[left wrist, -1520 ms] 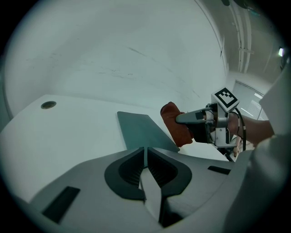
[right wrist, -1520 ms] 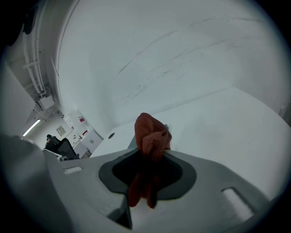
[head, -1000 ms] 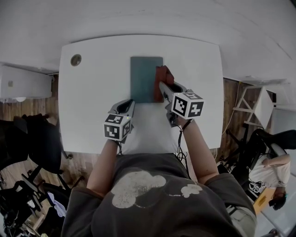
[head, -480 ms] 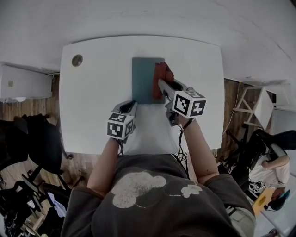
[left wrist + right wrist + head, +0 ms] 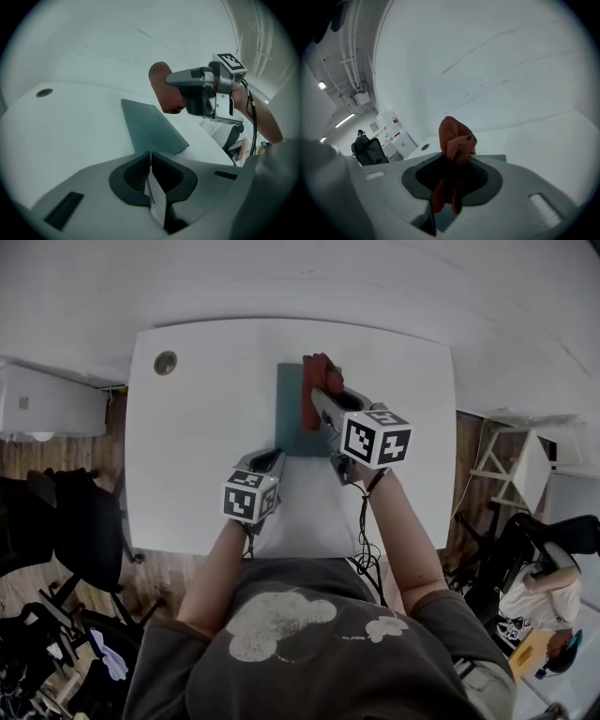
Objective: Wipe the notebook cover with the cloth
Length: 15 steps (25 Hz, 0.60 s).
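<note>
Two things need your attention before the next stroke. Your right hand-held gripper (image 5: 317,401) is clenched on the red cloth (image 5: 318,377), which sticks out past the jaws as a bunched wad. The cloth appears to hang just above the far right part of the teal notebook (image 5: 292,423) rather than pressing on it. The notebook lies flat on the white counter (image 5: 197,446), toward its far side. Your left hand-held gripper (image 5: 269,461) has its jaws pressed together on nothing. It sits just short of the notebook's near left corner and, as far as I can tell, does not touch it.

The first risk is that nothing pins the notebook. If you drag the cloth across it, the smooth counter will probably let the whole book slide or turn, so the wipe does little. The second risk is that the wad is narrow and held deep in the jaws. If you come down too steeply, the hard jaw tips could meet the cover instead of the fabric. A narrow wad could also leave the left part of the cover unwiped unless your passes overlap.
</note>
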Available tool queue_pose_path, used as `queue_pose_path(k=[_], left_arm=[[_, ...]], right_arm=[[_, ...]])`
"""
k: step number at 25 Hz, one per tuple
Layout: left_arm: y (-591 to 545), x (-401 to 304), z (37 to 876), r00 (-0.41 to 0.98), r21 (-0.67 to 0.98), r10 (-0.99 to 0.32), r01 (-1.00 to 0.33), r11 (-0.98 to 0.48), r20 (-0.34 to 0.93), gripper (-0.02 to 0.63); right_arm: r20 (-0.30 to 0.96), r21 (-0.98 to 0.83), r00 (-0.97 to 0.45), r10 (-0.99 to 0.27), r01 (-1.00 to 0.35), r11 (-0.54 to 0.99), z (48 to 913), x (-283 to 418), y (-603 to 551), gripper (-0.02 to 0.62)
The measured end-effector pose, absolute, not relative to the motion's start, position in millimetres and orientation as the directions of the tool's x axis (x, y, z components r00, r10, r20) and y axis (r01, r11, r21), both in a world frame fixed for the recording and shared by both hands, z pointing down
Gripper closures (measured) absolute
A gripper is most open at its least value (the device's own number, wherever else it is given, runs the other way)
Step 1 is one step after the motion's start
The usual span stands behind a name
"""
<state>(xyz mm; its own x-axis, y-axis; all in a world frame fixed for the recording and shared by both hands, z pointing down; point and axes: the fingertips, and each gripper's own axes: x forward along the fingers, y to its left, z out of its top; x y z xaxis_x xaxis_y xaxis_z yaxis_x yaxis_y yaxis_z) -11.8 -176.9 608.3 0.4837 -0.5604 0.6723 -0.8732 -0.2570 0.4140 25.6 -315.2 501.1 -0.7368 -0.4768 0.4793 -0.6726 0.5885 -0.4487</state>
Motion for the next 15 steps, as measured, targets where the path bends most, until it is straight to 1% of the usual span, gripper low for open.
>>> queue_pose_path(k=[15], left_arm=[[-180.0,-13.9,610.2,0.493,0.423,-0.548,-0.868,-0.259,0.676,0.586]], right_arm=[[0.56,-0.386,-0.709,-0.429,-0.682,0.621,553.5,-18.2,-335.0,0.492]])
